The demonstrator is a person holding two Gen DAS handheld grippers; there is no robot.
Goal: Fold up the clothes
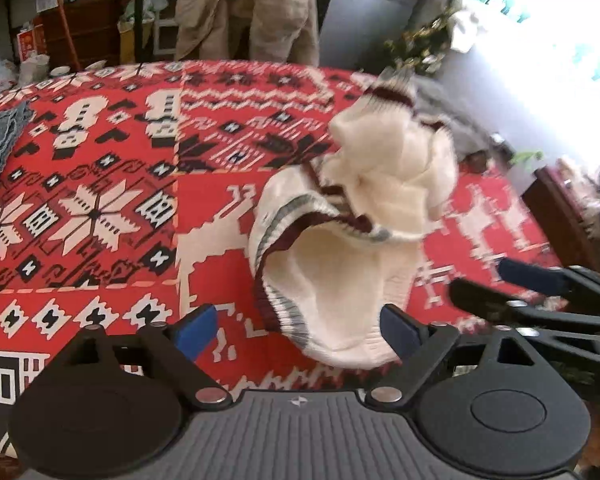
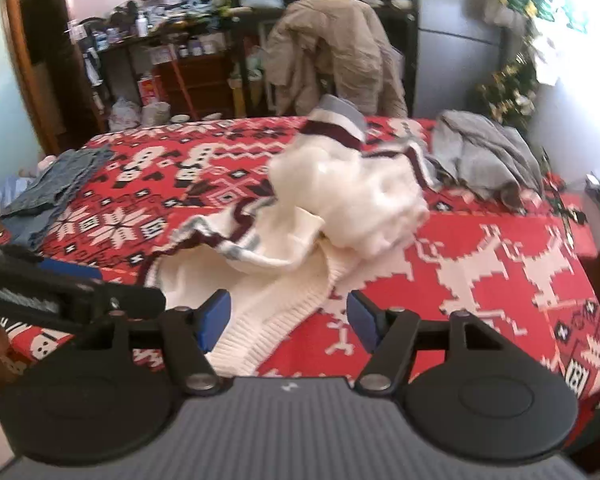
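Left claw point(image 1: 300, 330) open, sweater point(image 1: 340, 240) between

cream sweater point(image 2: 300, 216) crumpled, red blanket point(image 2: 480, 248)

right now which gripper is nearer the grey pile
Right. The right gripper sits at the sweater's near hem, on the grey pile's side; the left gripper is further over.

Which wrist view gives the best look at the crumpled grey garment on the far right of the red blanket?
The right wrist view: the crumpled grey garment lies whole and unobstructed. In the left wrist view, only a blurred sliver shows behind the cream knitted sweater.
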